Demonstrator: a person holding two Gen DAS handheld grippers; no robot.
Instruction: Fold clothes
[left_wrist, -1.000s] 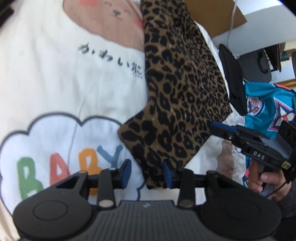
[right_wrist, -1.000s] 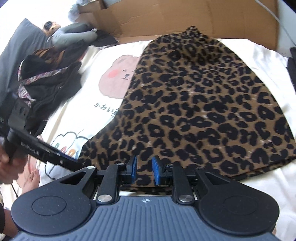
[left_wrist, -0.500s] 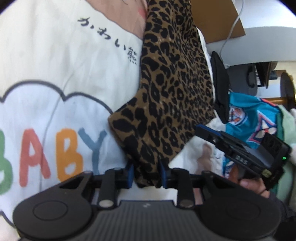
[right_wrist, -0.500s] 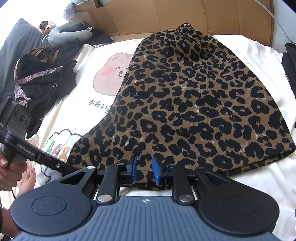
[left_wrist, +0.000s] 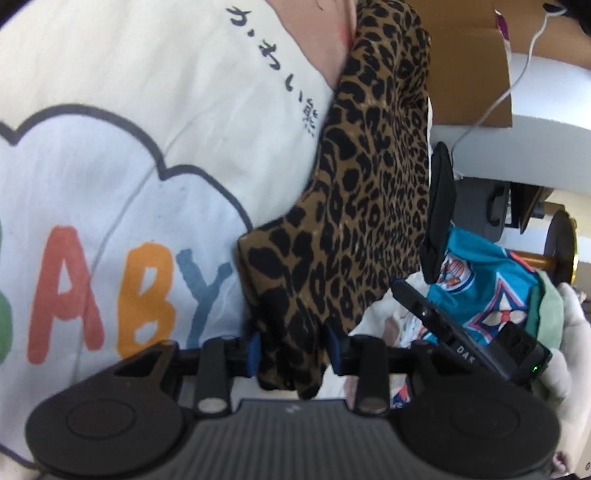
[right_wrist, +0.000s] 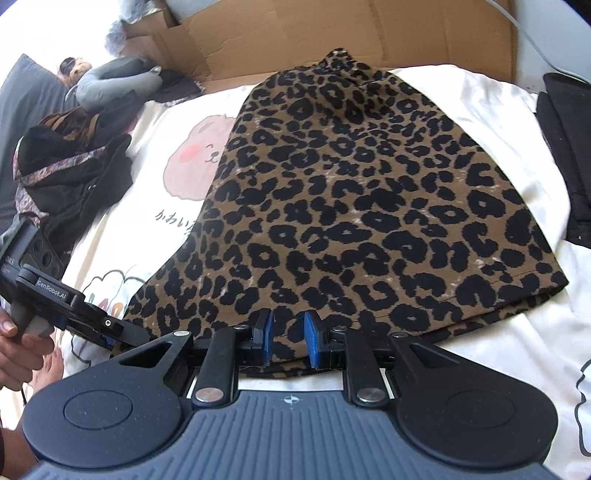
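brown black-spotted leopard-print garment (right_wrist: 351, 206), cream blanket (left_wrist: 110, 74) with multicoloured "baby" lettering

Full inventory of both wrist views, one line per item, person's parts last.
leopard-print garment: 1, brown and black, spread on the sheet, near hem in both tools
sheet: 1, cream with bear and BABY print, under the garment
cardboard: brown, behind the garment
dark clothes pile: black with patterned trim, left of the sheet
grey soft toy: 1, far left
black item: 1, right edge of the sheet
teal printed cloth: 1, right in left wrist view
left tool: closed on the hem corner
right tool: closed on the hem
hand: 1, holding the left tool's handle
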